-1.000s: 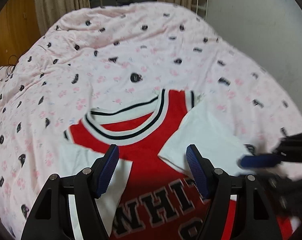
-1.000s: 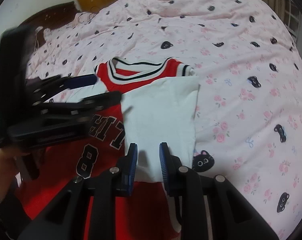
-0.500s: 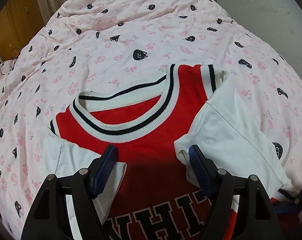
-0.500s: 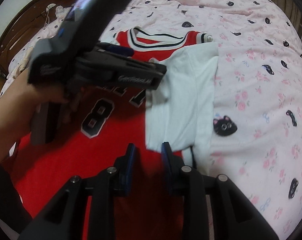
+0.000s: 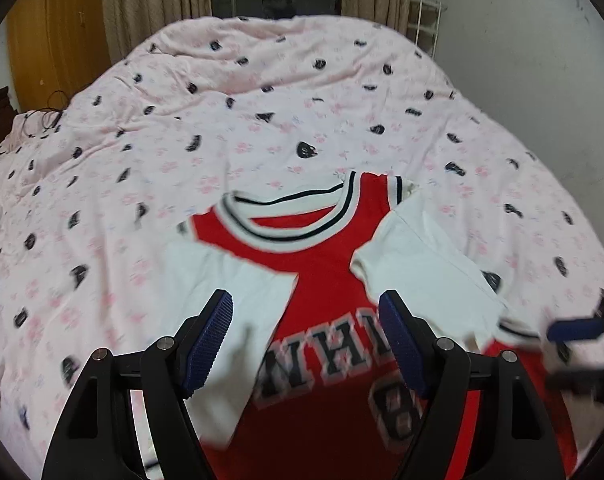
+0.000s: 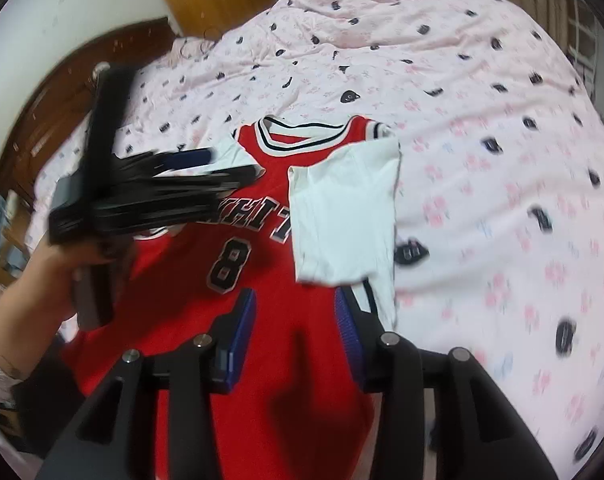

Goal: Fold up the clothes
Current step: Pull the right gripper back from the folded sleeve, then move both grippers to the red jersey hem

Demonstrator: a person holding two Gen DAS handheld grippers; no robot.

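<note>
Both white sleeves (image 6: 344,212) are lying folded in over the red jersey (image 5: 322,288), both grippers (image 5: 306,340) are hanging empty, left spread, right (image 6: 293,336) opening, body folds remaining.

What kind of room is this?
Most likely a bedroom: a big bed with a pink cat-print quilt, a dark wooden headboard, and curtains by the window.
</note>
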